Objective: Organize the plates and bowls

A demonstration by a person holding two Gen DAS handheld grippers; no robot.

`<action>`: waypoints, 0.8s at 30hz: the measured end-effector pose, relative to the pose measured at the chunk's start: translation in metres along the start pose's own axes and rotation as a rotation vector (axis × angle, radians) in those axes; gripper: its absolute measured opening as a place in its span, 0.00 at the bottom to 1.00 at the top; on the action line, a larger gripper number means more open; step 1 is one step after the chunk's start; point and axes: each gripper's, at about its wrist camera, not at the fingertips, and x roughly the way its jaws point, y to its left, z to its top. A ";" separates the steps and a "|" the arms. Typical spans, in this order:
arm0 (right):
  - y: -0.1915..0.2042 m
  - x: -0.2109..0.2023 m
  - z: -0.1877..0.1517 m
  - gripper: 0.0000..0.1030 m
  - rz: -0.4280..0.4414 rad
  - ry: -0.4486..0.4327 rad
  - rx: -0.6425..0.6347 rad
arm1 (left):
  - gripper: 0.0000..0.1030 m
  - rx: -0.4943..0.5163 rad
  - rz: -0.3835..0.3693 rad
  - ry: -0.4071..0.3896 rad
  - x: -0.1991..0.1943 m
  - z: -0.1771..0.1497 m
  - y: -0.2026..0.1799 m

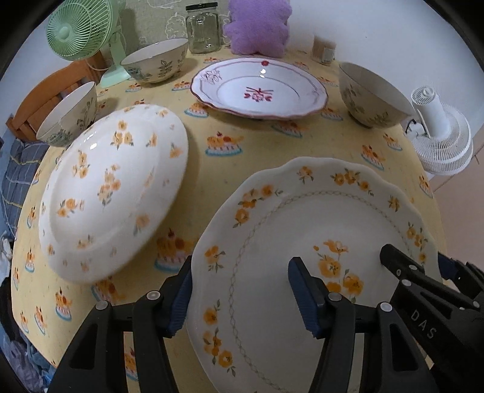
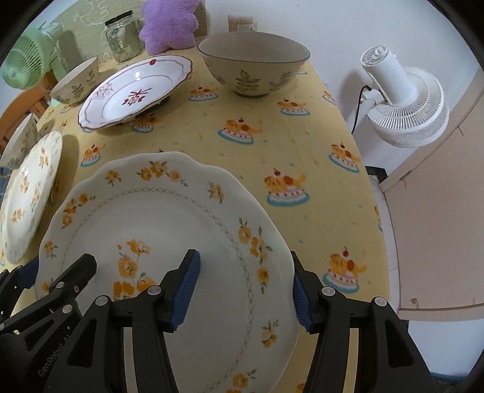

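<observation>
**Together, two grippers carry a scalloped plate over the table**

Both tools grip one dish. The left gripper [image 1: 240, 294] straddles the left rim of the scalloped plate [image 1: 317, 272], one blue pad outside the edge and one on the plate's face; its jaws stand half-wide and look to be bearing on the rim. The right gripper [image 2: 246, 290] clasps the opposite rim the same way, jaws half-wide around the edge. The plate appears lifted off the yellow tablecloth [image 1: 248, 163], though the gap beneath it cannot be clearly seen.

The move seems to turn on where this plate goes. The flowered plate [image 1: 115, 193] lies just beside it on the left gripper's side, tilted, its near edge close to the scalloped rim. The pink-trimmed plate [image 1: 260, 87] sits straight ahead, well apart, propped on something dark. Stacking on the flowered plate would mean a sideways carry toward the left; the pink-trimmed plate calls for a forward reach over open cloth.

Three bowls ring the far side: one bowl [image 2: 254, 66] ahead on the right, two more at the left edge. A glass jar [image 1: 202, 28], a purple cushion [image 1: 257, 27], a green fan [image 1: 78, 33] and a white fan [image 2: 402, 99] stand behind or beside the table, clear of either path.
</observation>
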 end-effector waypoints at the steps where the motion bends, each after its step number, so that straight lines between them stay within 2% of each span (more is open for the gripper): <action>1: 0.003 0.001 0.003 0.58 0.001 -0.002 -0.001 | 0.59 -0.001 -0.001 -0.002 0.001 0.004 0.002; 7: 0.015 0.007 0.016 0.58 0.003 -0.016 -0.012 | 0.59 0.010 0.004 0.003 0.010 0.014 0.010; 13: 0.015 0.010 0.015 0.58 0.014 -0.003 -0.002 | 0.57 -0.035 -0.009 0.015 0.014 0.014 0.017; 20: 0.018 0.002 0.015 0.58 -0.016 -0.036 -0.048 | 0.60 -0.053 0.011 0.021 0.013 0.014 0.016; 24: 0.017 -0.005 0.013 0.58 0.001 -0.041 -0.057 | 0.63 -0.062 0.023 0.009 0.006 0.012 0.017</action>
